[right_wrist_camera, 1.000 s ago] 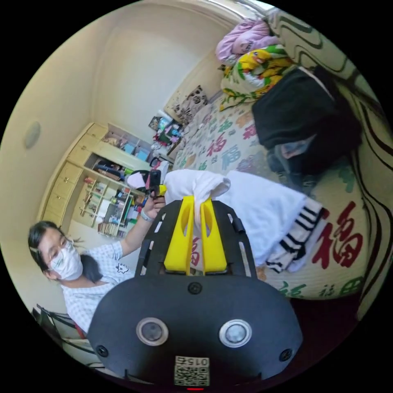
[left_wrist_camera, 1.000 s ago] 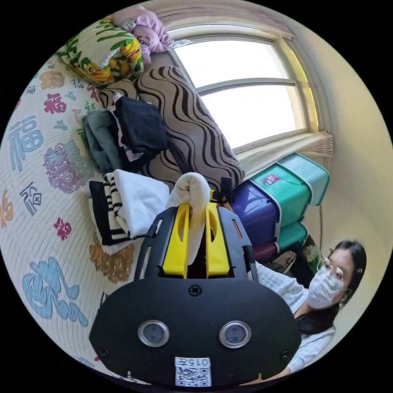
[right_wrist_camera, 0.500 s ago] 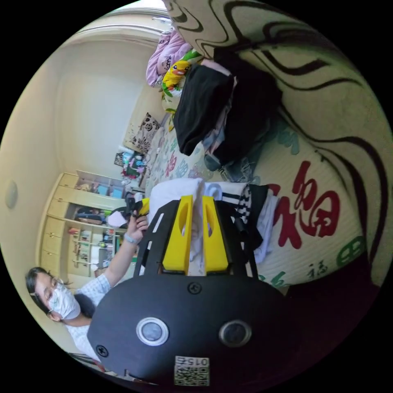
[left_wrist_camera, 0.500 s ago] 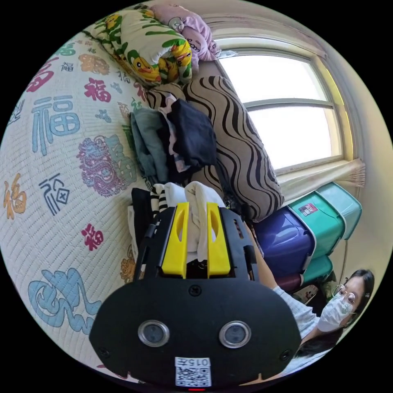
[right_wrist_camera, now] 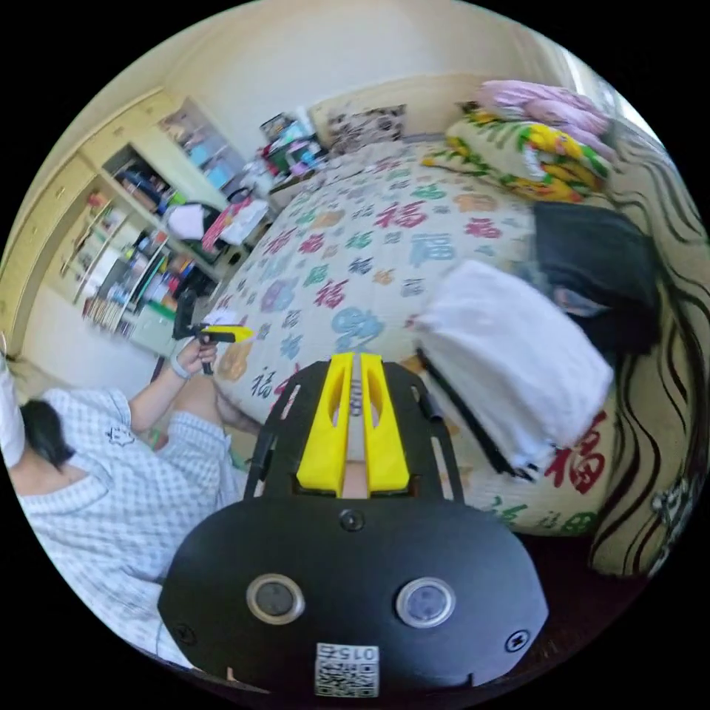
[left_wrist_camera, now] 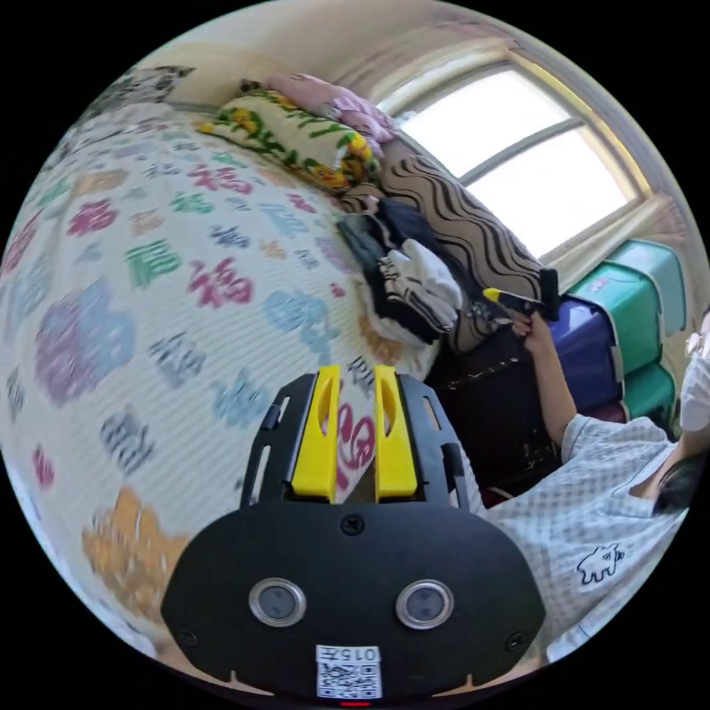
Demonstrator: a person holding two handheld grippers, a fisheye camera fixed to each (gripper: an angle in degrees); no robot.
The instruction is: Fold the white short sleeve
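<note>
The folded white short sleeve (right_wrist_camera: 518, 355) lies on a stack of black-and-white striped clothes near the edge of the bed (right_wrist_camera: 370, 244). In the left gripper view the white short sleeve (left_wrist_camera: 429, 277) tops that stack, far from my jaws. My left gripper (left_wrist_camera: 356, 377) hovers over the patterned bed cover, jaws a little apart with nothing between them. My right gripper (right_wrist_camera: 357, 364) is off the bed's edge, left of the stack, its jaws nearly touching and empty. A hand holds the right gripper (left_wrist_camera: 518, 299) beside the stack, and the other hand holds the left gripper (right_wrist_camera: 218, 334).
A pile of dark clothes (right_wrist_camera: 592, 259) and a wavy-striped cushion (left_wrist_camera: 473, 237) sit behind the stack. Pillows (left_wrist_camera: 296, 140) lie at the bed's head. Plastic storage boxes (left_wrist_camera: 629, 310) stand under the window. Full shelves (right_wrist_camera: 148, 244) line the wall. The person's checked sleeve (left_wrist_camera: 584, 510) is close.
Both grippers were shut on the white garment; it now lies on the striped stack. Both have drawn back from it, and the right jaws have closed further.
</note>
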